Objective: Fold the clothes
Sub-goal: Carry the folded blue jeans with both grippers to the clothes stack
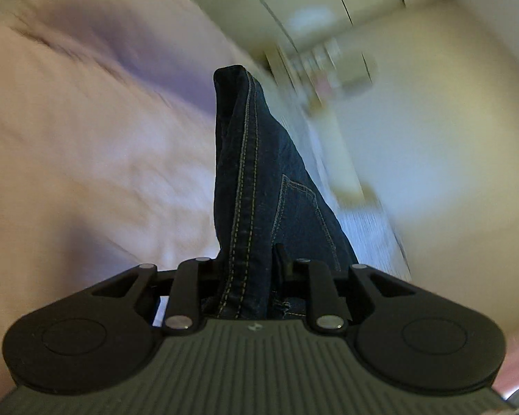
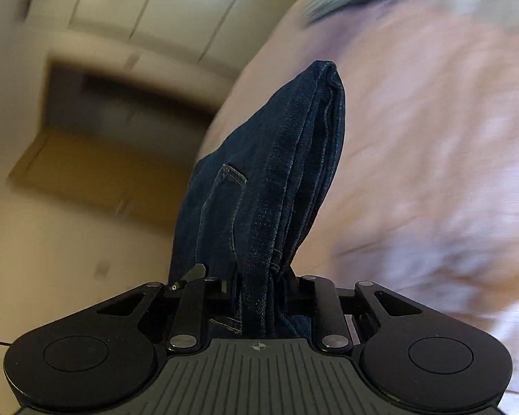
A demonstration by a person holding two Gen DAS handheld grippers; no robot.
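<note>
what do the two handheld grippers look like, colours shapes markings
Both look alike. The left gripper and right gripper each have a grey ribbed body with a small crosshair mark at its front edge, flanked by two round black discs. Black linkage arms with silver pivot pins lead forward to black fingers. No cables, sleeves or hands show.

A bedroom in a home. A bed with a rumpled pale pink sheet fills much of both views, and tall cream wardrobe doors line the wall beyond. Pale floor runs beside the bed. Everything is motion-blurred.
</note>
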